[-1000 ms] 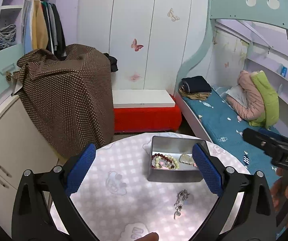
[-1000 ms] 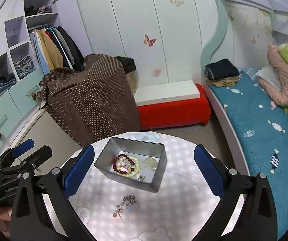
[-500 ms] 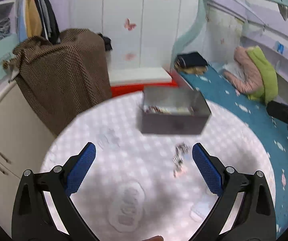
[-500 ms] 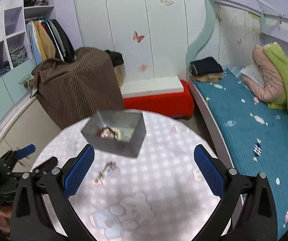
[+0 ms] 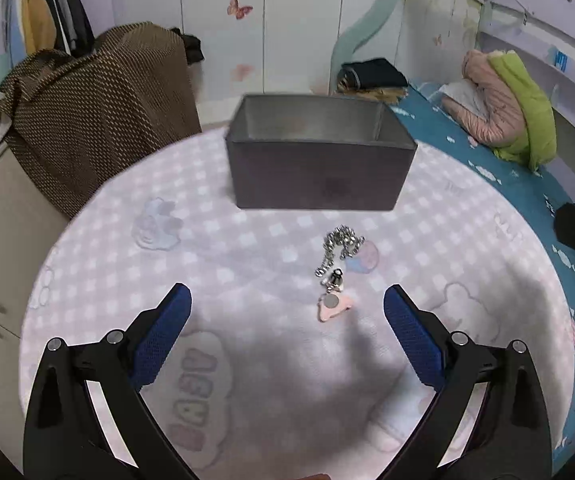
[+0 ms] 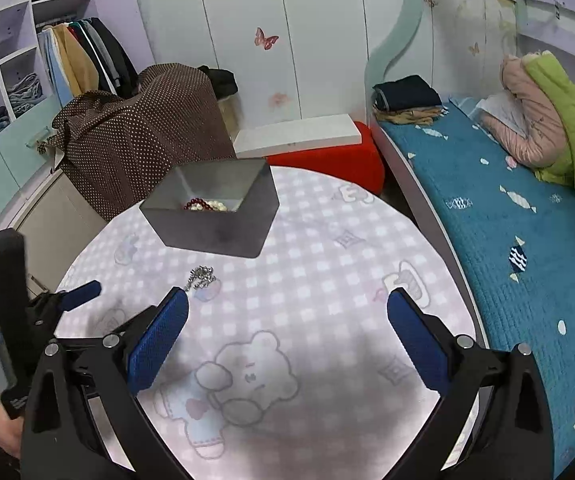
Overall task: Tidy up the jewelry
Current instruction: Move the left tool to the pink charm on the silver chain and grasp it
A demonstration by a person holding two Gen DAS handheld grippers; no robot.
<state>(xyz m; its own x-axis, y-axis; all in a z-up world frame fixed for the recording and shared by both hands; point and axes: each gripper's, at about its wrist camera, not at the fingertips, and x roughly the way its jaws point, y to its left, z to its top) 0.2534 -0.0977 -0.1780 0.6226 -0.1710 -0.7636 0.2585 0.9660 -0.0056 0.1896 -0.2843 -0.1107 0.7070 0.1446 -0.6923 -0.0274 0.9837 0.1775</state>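
A silver chain with a pink pendant [image 5: 336,272] lies on the round table [image 5: 127,272], in front of a grey open box [image 5: 319,168]. My left gripper [image 5: 285,332] is open and empty, low over the table just short of the chain. In the right wrist view the box [image 6: 215,220] holds a red and a cream bead bracelet [image 6: 206,205], and the chain [image 6: 200,277] lies left of centre. My right gripper [image 6: 287,336] is open and empty above the table's middle. The left gripper [image 6: 67,300] shows at that view's left edge.
The table [image 6: 327,280] has a pink checked cloth with cartoon prints. A bed with a teal cover [image 6: 507,208] runs along the right. A brown dotted cloth [image 6: 135,132] covers something behind the table, and a red bench [image 6: 327,156] stands at the wall.
Both grippers have dropped lower and pulled back toward the table's near side. The box and chain now sit farther ahead, and the left gripper is close behind the chain.
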